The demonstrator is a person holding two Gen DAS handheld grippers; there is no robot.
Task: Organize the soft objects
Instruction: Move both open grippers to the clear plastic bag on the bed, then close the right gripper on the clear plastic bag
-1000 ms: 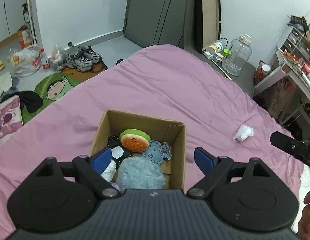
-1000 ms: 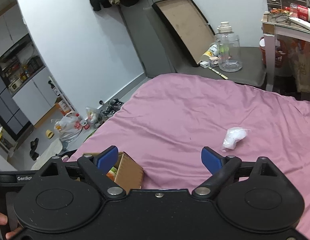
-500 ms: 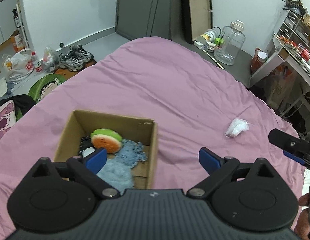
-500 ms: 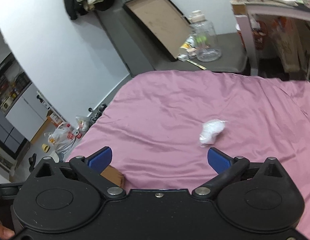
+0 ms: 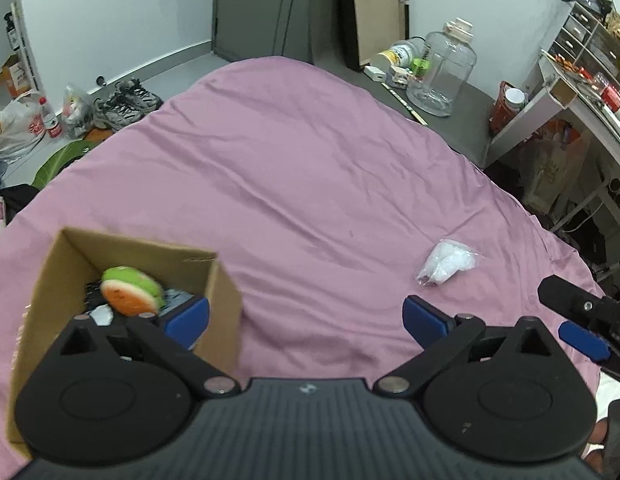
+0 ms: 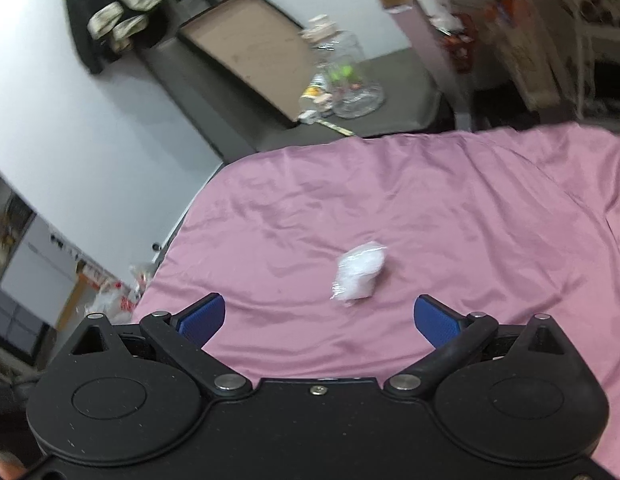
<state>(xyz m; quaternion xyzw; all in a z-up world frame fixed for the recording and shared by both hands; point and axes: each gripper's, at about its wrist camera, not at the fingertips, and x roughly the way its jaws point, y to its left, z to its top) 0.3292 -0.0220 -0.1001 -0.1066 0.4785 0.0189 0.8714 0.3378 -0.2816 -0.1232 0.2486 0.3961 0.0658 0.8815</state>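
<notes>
While the cardboard box [image 5: 122, 280] has slid from centre to about eight o'clock in the left wrist view, the left gripper [image 5: 306, 318] is opening its jaws over bare pink sheet [image 5: 310, 184], nothing between them. The right gripper [image 6: 318, 320] stands wide apart and empty, now lined up on the white bagged item [image 6: 359, 268], which has drawn to twelve o'clock just beyond its fingertips. Judged: pickup is next. The item is small, crumpled, in clear wrap, lying alone on the sheet.
</notes>
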